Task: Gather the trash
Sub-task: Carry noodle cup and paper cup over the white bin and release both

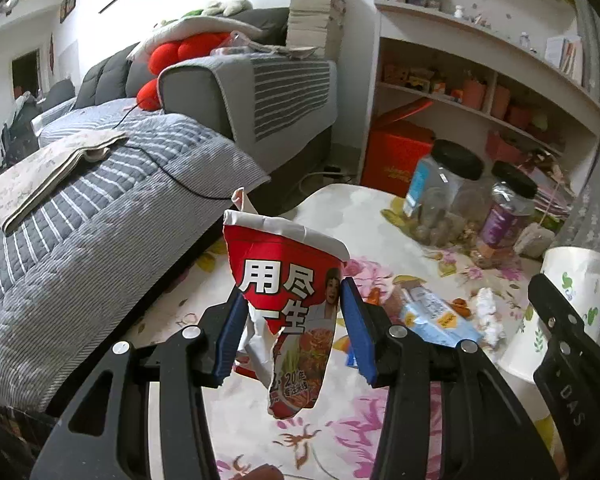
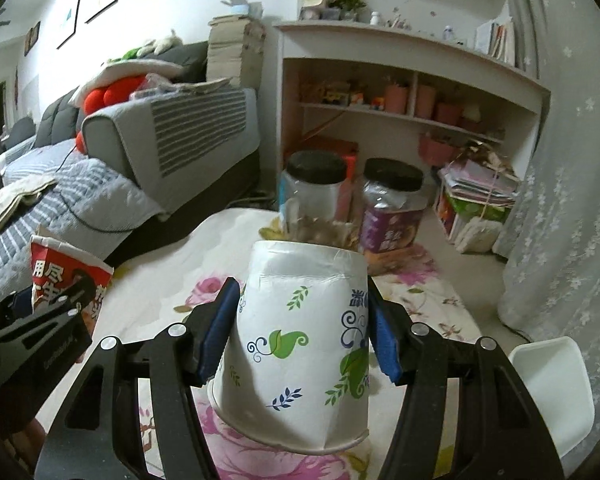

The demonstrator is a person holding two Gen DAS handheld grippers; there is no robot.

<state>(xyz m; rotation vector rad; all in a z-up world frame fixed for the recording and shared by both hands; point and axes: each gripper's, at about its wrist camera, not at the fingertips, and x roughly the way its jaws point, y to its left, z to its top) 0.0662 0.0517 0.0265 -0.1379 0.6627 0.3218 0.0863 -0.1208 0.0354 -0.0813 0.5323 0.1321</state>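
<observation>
My left gripper (image 1: pixel 294 312) is shut on a torn red instant-noodle cup (image 1: pixel 288 276) and holds it above the flowered table (image 1: pixel 340 432). The red cup also shows at the left of the right wrist view (image 2: pixel 68 276). My right gripper (image 2: pixel 300 320) is shut on a white paper cup with green leaf print (image 2: pixel 300 344), held upside down, rim toward me. That paper cup appears at the right edge of the left wrist view (image 1: pixel 568 304). On the table lie a blue snack wrapper (image 1: pixel 436 316) and a crumpled white tissue (image 1: pixel 488 312).
Two clear jars with black lids (image 2: pixel 316 192) (image 2: pixel 392 204) stand at the table's far end. A white bin (image 2: pixel 552 392) sits at the lower right. A grey sofa (image 1: pixel 100 208) lies left, a white shelf unit (image 2: pixel 412 92) behind.
</observation>
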